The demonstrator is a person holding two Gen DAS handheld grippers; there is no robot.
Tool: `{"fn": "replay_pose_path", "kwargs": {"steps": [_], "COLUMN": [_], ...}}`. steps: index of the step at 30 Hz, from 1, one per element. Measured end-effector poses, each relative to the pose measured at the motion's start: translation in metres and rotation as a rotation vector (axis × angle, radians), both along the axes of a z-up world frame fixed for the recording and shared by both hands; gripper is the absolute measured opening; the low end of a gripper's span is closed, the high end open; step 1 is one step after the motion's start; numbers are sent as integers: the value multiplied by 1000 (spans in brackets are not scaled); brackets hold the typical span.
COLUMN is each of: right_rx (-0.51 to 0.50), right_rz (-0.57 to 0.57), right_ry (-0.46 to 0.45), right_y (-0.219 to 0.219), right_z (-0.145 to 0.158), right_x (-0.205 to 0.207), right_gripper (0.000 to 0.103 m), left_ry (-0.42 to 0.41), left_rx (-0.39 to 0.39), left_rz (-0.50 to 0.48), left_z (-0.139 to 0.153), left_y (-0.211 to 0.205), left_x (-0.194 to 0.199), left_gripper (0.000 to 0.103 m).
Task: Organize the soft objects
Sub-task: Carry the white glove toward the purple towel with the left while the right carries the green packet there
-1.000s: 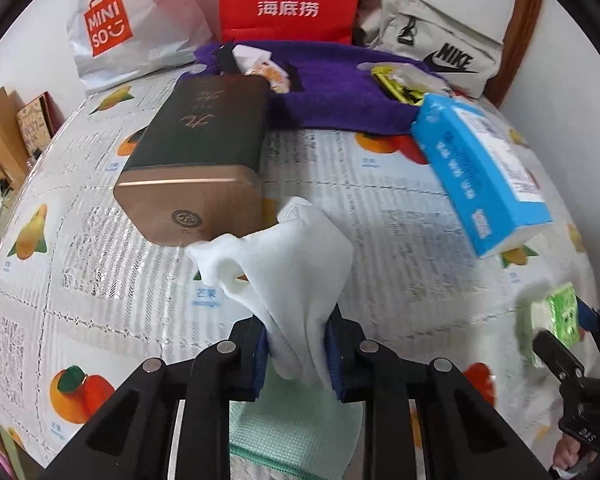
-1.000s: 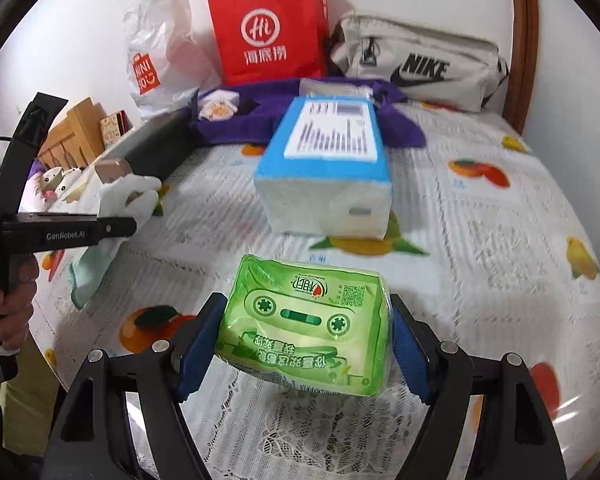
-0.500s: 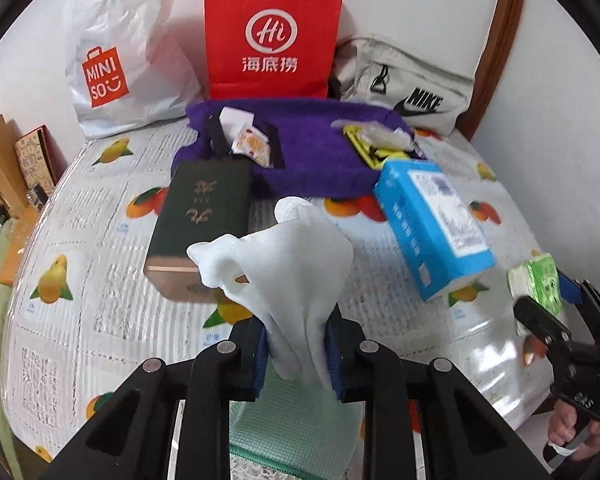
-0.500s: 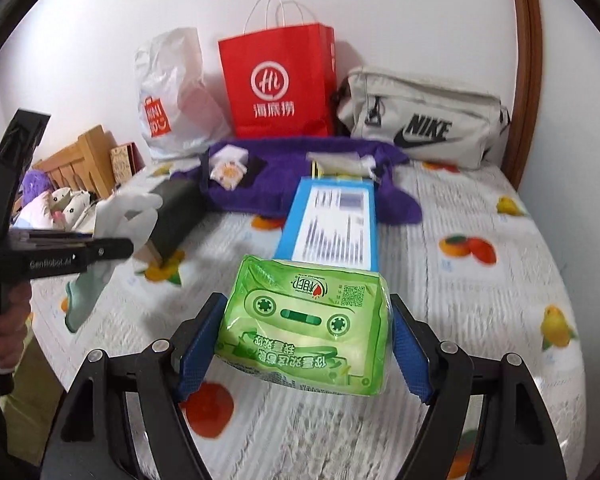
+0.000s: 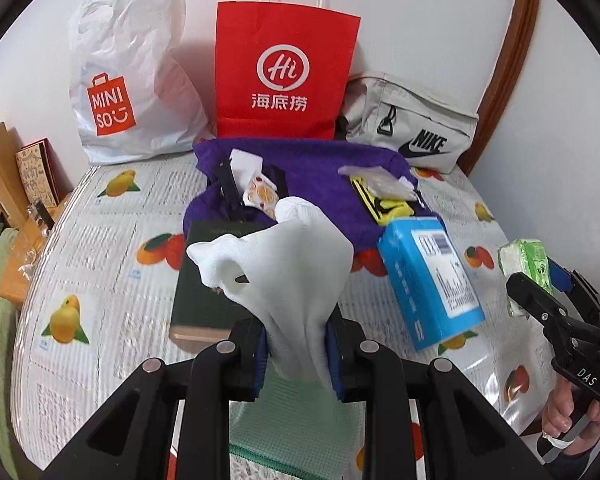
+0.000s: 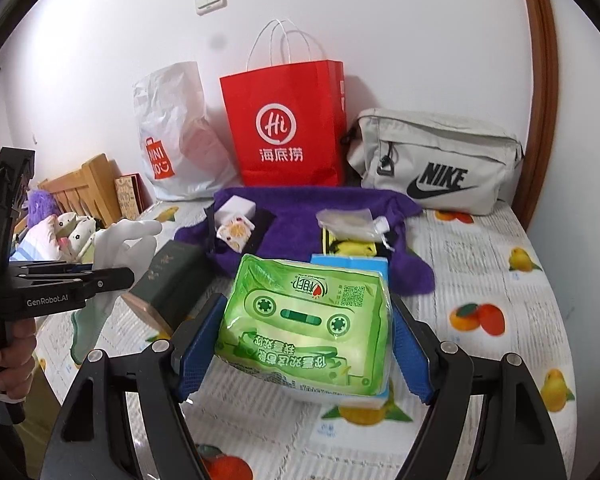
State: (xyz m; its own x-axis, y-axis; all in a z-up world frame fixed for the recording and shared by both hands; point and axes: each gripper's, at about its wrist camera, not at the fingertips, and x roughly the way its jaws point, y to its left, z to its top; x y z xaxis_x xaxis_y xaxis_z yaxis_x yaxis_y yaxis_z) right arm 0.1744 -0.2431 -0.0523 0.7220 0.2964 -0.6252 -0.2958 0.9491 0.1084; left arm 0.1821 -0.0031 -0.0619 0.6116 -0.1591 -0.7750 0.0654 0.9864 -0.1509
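White glove (image 5: 296, 280) between left gripper (image 5: 298, 354) pads

Both grippers higher, farther back.

Dark green rectangular box w/ copper end (image 5: 204, 280): near half hidden behind white cloth glove (image 5: 296, 280). Blue cardboard tissue box (image 6: 350, 259) mostly covered by green plastic tissue pack (image 6: 306, 320) in front of the dark green box's right side. Small items on purple fleece blanket (image 5: 312, 168) behind that box too small to ID. Pale green mesh cloth (image 5: 296, 432) cut by bottom edge.
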Motion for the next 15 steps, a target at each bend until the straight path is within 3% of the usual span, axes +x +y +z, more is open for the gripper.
{"fn": "replay_pose_path", "kwargs": {"steps": [15], "right_rx": [22], "right_rz": [6], "right_ry": [-13], "right_y": [11], "right_z": [15], "right_x": [44], "right_gripper": [78], "left_ry": [-21], "left_rx": [9], "left_rz": [6], "left_z": [14], "left_y": [12], "left_x": [38], "left_gripper": [26]}}
